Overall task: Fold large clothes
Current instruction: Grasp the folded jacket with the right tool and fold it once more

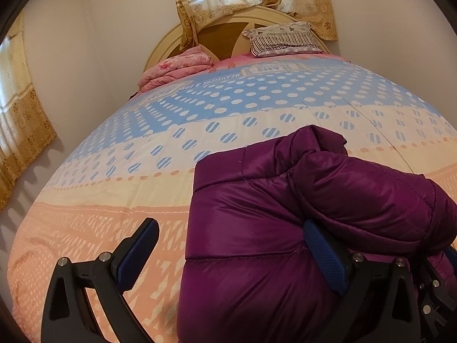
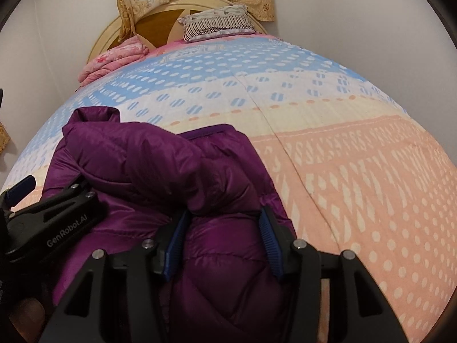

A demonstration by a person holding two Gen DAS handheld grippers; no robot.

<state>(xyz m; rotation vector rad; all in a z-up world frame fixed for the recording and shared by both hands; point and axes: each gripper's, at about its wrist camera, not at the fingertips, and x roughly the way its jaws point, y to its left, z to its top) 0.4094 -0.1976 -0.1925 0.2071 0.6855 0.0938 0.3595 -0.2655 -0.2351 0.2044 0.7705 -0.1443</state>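
Purple puffer jacket bunched on bed; left gripper spread wide over its edge; right gripper straddles a puffy fold, part-open

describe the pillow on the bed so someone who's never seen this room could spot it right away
Start at the round cream headboard under the gold curtain, at the far end of the bed. The pillow leans against its right side. It is pale with dark stripes and small heart-like prints, unlike the folded pink floral blanket on the left.
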